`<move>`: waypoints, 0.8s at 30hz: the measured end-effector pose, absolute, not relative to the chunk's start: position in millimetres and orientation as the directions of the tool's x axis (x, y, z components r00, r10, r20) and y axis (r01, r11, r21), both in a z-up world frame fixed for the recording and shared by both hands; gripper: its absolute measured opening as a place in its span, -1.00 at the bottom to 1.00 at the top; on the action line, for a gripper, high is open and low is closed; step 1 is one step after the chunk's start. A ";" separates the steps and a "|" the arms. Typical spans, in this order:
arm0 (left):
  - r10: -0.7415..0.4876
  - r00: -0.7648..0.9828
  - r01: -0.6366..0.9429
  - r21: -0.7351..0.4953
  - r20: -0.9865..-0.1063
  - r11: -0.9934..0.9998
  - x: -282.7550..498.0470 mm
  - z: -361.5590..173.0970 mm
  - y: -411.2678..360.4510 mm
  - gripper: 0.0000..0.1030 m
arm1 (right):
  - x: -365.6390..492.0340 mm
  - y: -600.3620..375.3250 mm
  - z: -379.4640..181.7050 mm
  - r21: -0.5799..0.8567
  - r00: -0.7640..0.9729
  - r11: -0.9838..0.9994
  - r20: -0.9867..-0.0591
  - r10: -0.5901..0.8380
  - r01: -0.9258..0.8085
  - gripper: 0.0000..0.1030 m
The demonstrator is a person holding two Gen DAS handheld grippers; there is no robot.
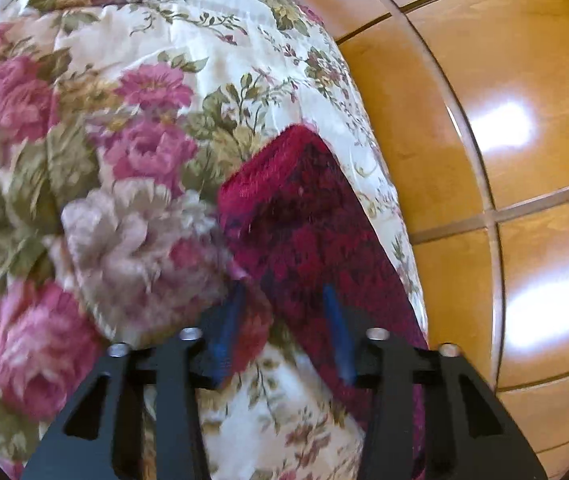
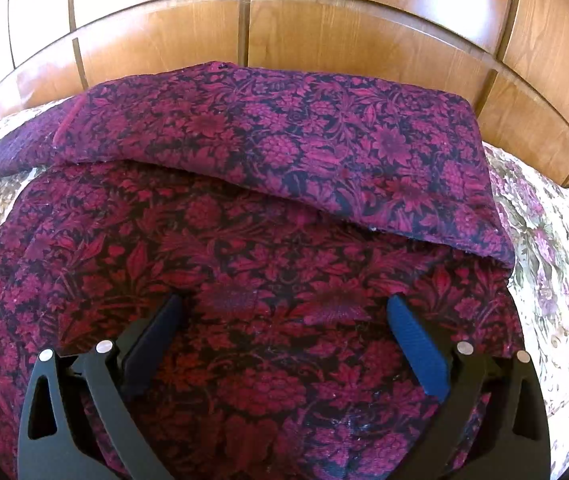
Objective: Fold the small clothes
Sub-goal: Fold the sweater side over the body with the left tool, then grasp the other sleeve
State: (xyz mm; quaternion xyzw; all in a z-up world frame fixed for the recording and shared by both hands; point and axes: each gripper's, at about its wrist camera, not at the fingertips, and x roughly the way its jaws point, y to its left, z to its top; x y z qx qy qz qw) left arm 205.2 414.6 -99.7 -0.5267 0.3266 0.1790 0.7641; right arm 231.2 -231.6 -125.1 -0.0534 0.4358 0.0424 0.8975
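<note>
Where the dark crimson floral garment [image 2: 268, 240] lies spread on the flowered bedspread [image 2: 556, 248], its far part is folded over the rest, the fold edge running slantwise across the cloth. In the left wrist view one narrow end of the garment [image 1: 304, 216] lies along the bedspread's [image 1: 132, 128] edge, beside the glossy wooden panelling [image 1: 504, 100]. The right gripper [image 2: 284, 312] hovers over the near half with its jaws spread wide, nothing between the blue pads. The left gripper [image 1: 284, 320] has its jaws narrowed around a bit of the red cloth; blur hides whether the pads actually pinch it. The same panelling [image 2: 324, 32] rises behind the bed
</note>
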 end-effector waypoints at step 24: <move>-0.369 0.684 0.076 -0.442 -0.629 0.894 264.5 -29.0 76.4 -0.76 | 231.4 -233.1 -125.6 -0.032 0.616 0.993 -0.786 0.046 -0.115 0.96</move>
